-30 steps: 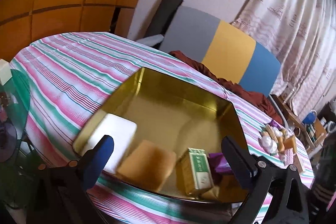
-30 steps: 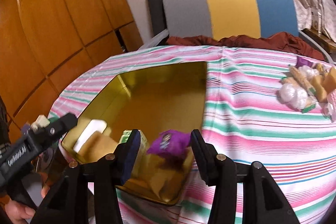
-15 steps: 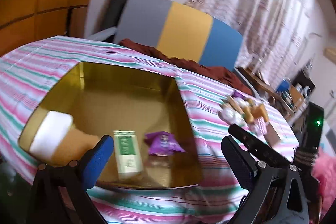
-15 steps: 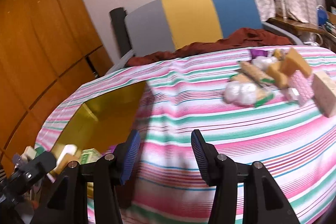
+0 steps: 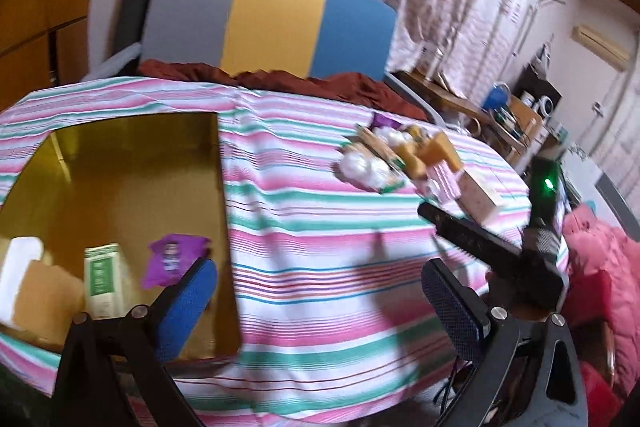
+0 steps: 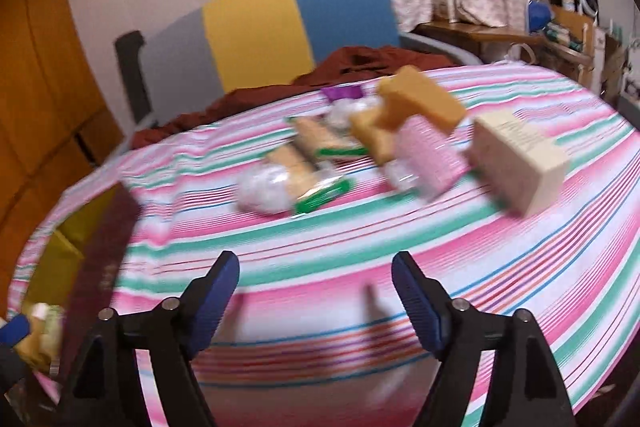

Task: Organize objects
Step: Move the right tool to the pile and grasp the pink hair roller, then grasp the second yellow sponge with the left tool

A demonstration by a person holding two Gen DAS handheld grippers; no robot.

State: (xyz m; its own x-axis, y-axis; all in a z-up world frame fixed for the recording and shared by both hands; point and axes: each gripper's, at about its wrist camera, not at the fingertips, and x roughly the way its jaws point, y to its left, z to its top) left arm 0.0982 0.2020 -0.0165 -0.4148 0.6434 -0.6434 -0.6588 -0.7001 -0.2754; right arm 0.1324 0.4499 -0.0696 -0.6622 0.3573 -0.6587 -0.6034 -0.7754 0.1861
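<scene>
A gold tin box [image 5: 120, 171] lies open at the table's left and holds a purple packet [image 5: 173, 258], a green-and-white carton [image 5: 101, 279], a tan block and a white block. A pile of loose snacks lies on the striped cloth at the right: a cream box [image 6: 520, 163], a pink packet [image 6: 430, 155], an orange sponge-like block [image 6: 420, 103] and clear wrapped snacks [image 6: 280, 183]. My left gripper [image 5: 320, 303] is open and empty over the cloth beside the tin. My right gripper [image 6: 316, 295] is open and empty, short of the pile; it also shows in the left wrist view [image 5: 480, 243].
A chair [image 5: 272, 23] with a grey, yellow and blue back and a dark red cloth stands behind the table. Curtains and a cluttered side shelf [image 6: 560, 27] are at the back right. The table's front edge runs just below both grippers.
The purple packet has left my right gripper and lies in the tin. Both grippers have swung right, away from the tin toward the snack pile. The right jaws have opened wider.
</scene>
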